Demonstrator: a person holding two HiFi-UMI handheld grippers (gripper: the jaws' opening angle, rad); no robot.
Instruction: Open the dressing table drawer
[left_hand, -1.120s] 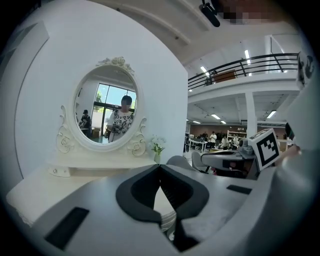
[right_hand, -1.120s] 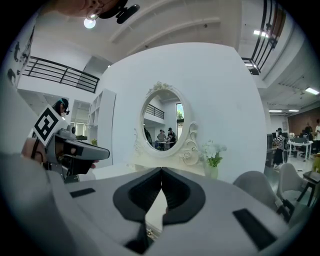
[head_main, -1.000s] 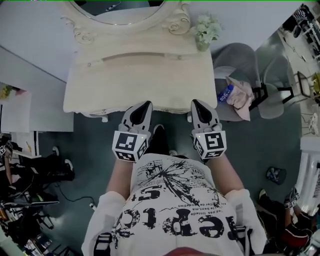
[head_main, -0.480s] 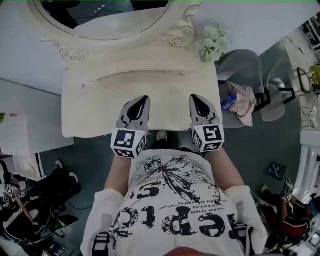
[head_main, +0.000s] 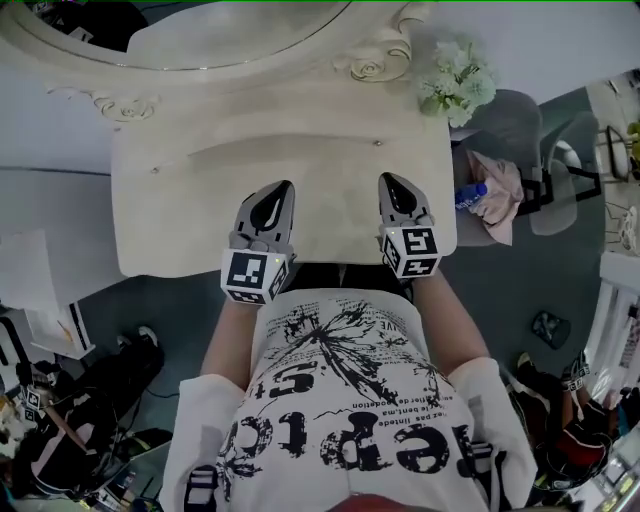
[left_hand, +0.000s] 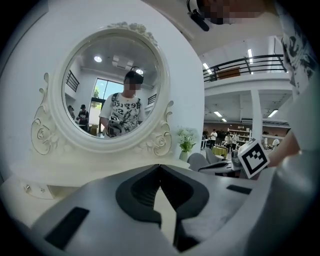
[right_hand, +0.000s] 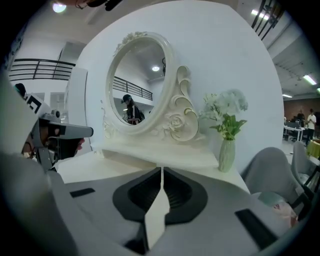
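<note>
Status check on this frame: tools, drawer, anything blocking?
Left tool shut, empty, over tabletop. Right tool shut, empty, alongside. Knobbed front under mirror, likely the drawer, untouched. Flower vase off right, nothing blocking.

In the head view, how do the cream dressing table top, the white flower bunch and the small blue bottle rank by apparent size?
1. cream dressing table top, by far
2. white flower bunch (raised nearer the camera)
3. small blue bottle

Cream dressing table (head_main: 190, 215), white flowers (head_main: 456, 87), grey chair (head_main: 512, 125), white shirt (head_main: 300, 400) with black print.
</note>
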